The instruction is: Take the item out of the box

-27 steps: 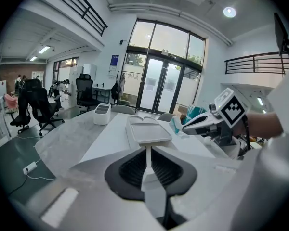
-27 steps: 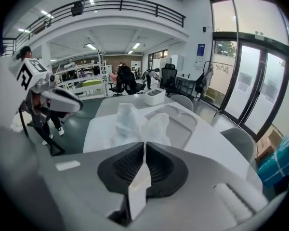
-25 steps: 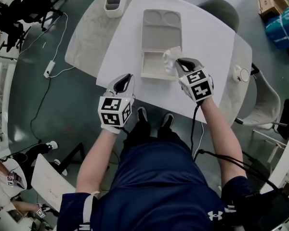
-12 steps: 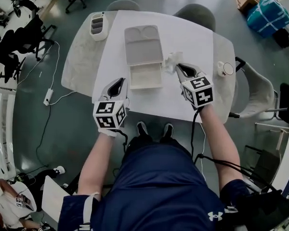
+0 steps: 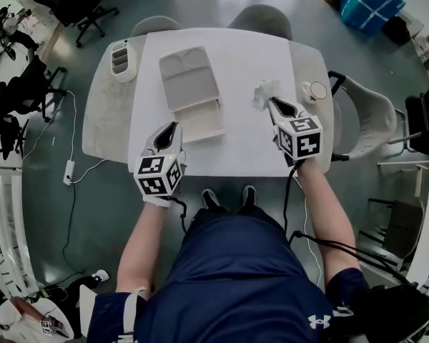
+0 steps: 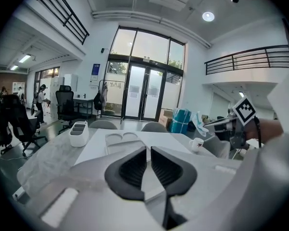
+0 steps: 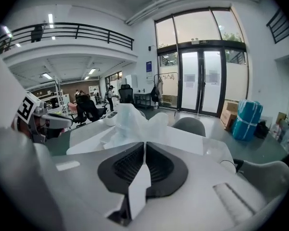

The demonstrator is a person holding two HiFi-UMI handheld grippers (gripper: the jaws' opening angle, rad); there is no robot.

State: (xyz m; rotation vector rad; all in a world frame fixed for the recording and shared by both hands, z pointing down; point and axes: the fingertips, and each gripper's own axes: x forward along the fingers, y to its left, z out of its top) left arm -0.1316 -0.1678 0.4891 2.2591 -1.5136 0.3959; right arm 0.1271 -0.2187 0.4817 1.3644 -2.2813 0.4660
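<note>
Our right gripper point(image 5: 277, 104) clamps the crumpled white item point(image 5: 264, 91), plastic perhaps, outside the open beige box point(image 5: 200, 123), towards the white table's point(image 5: 243, 152) right edge. Left gripper point(image 5: 169, 129) closed, empty.

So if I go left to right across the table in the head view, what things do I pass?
white divided holder → open box → crumpled white item → cup
</note>
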